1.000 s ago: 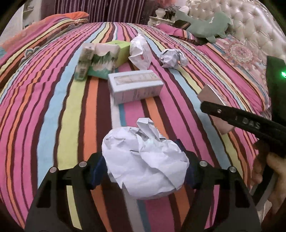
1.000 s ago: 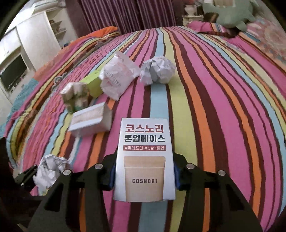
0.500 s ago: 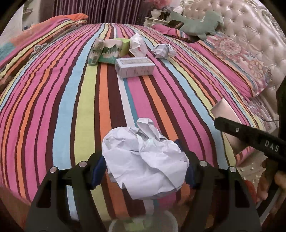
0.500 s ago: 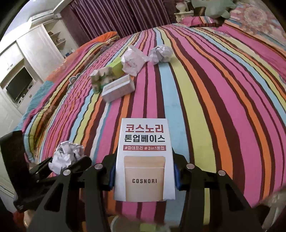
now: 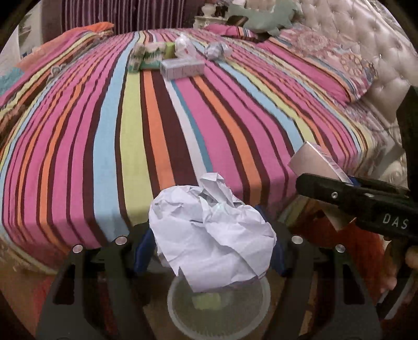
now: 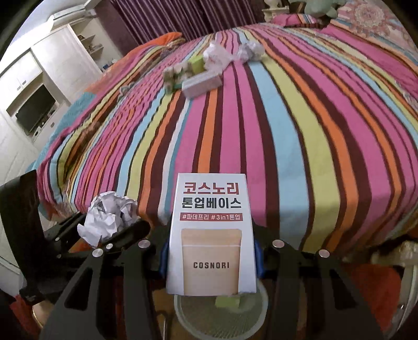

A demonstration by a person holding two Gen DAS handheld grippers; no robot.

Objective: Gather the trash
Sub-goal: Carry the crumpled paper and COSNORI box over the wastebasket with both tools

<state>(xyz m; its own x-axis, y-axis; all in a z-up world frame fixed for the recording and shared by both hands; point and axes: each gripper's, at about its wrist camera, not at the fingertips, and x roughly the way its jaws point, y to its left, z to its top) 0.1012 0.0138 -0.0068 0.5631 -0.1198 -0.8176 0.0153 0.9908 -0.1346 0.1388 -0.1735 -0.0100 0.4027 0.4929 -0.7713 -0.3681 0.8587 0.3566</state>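
Our left gripper squeezes a crumpled paper ball. Our right gripper pinches a white COSNORI box. Both hang over a round bin on the floor, past the bed's edge. The paper and box hide most of the bin; something green lies inside, too blurry to name. More trash sits far up the striped bedspread, near purple curtains.
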